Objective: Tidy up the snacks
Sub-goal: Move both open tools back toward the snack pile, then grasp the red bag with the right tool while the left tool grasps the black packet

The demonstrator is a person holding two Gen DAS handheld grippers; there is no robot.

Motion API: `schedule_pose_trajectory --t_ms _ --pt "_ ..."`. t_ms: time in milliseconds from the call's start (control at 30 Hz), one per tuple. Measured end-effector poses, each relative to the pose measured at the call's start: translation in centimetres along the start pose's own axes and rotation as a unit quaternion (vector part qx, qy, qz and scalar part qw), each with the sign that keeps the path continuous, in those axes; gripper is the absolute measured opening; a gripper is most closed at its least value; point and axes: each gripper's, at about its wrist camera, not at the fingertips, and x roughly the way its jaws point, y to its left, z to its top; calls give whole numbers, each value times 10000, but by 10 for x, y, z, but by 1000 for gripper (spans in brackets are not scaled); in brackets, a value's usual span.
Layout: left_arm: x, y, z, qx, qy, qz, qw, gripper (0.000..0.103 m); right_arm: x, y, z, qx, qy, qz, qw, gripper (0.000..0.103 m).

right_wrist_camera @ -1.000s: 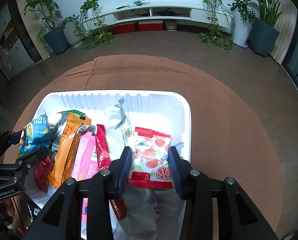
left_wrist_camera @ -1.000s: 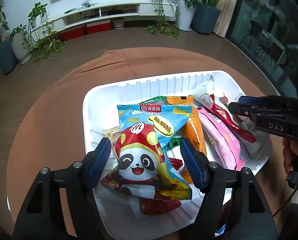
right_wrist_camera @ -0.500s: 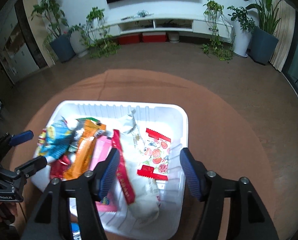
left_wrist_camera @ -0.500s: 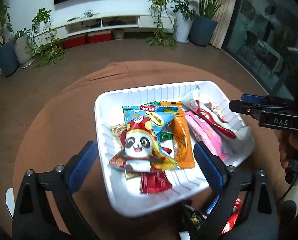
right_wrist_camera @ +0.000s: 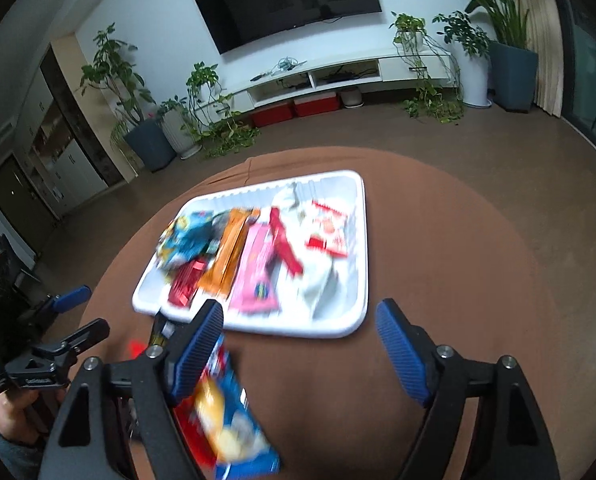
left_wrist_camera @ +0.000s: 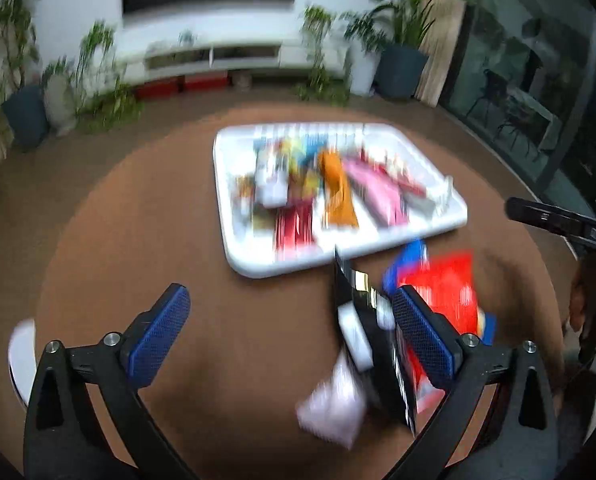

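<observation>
Because the loose snack packets [right_wrist_camera: 234, 420] at the table's [right_wrist_camera: 438, 240] near edge, short of the white tray [right_wrist_camera: 360, 280], are likely light, soft and slippery, grip one across a sealed end. Left gripper [left_wrist_camera: 294, 336] and right gripper [right_wrist_camera: 300, 354] fingers are spread wide, empty.

I see a round table [right_wrist_camera: 438, 240] under a brown cloth [left_wrist_camera: 158, 220], standing on a brown floor [right_wrist_camera: 478, 136]. On the far white wall hangs a dark TV [right_wrist_camera: 286, 0], and below it runs a low white console [right_wrist_camera: 338, 74] with two red boxes [right_wrist_camera: 294, 109] beneath it. Potted plants [right_wrist_camera: 138, 112] stand at both ends of the console, a beige curtain [right_wrist_camera: 546, 60] hangs at the right, and dark cabinets [right_wrist_camera: 50, 152] line the left wall.
</observation>
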Motion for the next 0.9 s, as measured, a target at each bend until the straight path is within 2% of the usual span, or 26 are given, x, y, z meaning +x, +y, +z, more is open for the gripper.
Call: schedule_pose_trajectory --t_ms 33,133,233,400,700,900 --pt "-1 3 -9 -160 100 0 9998 102 -5 2 -10 18 -1 23 10000 81" --pt "-13 11 -42 -691 48 -149 9975 102 -17 11 -45 83 52 90 9999 81" --pt "-17 9 -66 -852 159 -286 9958 102 -24 20 -73 114 52 105 9999 81" --pt "-25 -4 -87 -765 157 -453 9959 101 -28 48 -107 -97 112 182 9997 81" --pt "-49 -6 -100 -856 -34 -508 9950 101 -18 84 -104 -539 132 280 9981 65" --pt "-56 -4 -96 -848 -103 -545 9949 94 -1 108 -90 -854 229 266 9957 57"
